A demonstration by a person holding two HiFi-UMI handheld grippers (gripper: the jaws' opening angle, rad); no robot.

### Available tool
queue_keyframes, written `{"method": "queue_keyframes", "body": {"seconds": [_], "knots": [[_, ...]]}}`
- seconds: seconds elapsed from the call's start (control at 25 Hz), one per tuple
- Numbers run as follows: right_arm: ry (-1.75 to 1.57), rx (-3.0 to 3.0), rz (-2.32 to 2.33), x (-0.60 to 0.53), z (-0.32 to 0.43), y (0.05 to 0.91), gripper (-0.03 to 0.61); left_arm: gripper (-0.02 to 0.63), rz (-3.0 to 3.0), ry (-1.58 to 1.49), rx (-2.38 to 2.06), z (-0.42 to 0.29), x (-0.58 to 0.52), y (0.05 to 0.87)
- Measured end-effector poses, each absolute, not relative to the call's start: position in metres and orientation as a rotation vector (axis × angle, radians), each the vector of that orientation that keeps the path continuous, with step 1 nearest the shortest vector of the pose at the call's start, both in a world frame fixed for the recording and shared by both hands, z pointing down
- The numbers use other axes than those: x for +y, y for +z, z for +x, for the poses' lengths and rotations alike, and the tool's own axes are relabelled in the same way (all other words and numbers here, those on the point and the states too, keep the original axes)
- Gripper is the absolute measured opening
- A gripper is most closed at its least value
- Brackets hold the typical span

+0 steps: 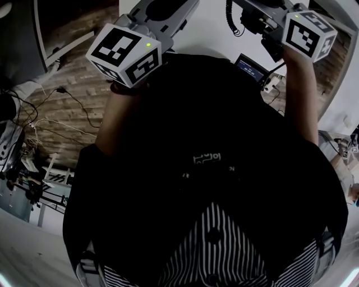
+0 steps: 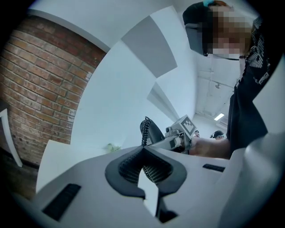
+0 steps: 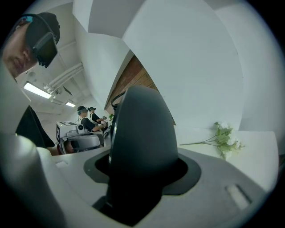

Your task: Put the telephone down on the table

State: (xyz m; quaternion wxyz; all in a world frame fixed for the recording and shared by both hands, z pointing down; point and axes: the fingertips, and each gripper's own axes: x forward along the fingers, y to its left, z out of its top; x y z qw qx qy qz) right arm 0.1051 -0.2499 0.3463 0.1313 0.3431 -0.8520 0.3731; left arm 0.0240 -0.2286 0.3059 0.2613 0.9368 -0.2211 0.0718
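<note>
The black telephone handset (image 3: 141, 133) fills the middle of the right gripper view, and my right gripper (image 3: 140, 153) is shut on it. From the left gripper view the same handset (image 2: 153, 132) shows with its coiled cord (image 2: 144, 129), held up in the air by the right gripper (image 2: 178, 138). My left gripper (image 2: 143, 153) is shut, its ribbed pads (image 2: 129, 164) meeting with nothing between them. In the head view both grippers are raised in front of a person's dark torso, the left gripper (image 1: 162, 17) at upper left and the right gripper (image 1: 263, 19) at upper right, the cord (image 1: 233, 19) hanging beside it.
A white table (image 3: 258, 147) carries a sprig of white flowers (image 3: 225, 133). A dark device with a small lit screen (image 1: 251, 66) lies below the right gripper. A brick wall (image 2: 40, 84) stands to the left. Other people (image 3: 87, 116) work in the background.
</note>
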Motion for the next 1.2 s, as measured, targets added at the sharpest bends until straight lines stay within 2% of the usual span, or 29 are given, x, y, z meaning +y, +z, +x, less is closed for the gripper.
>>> {"method": "queue_keyframes", "body": {"seconds": [1.2], "knots": [[1.124, -2.300, 0.995, -0.266, 0.121, 0.431, 0.273, 0.008, 2.489, 0.282, -0.608, 0.029, -0.235, 0.327]]}}
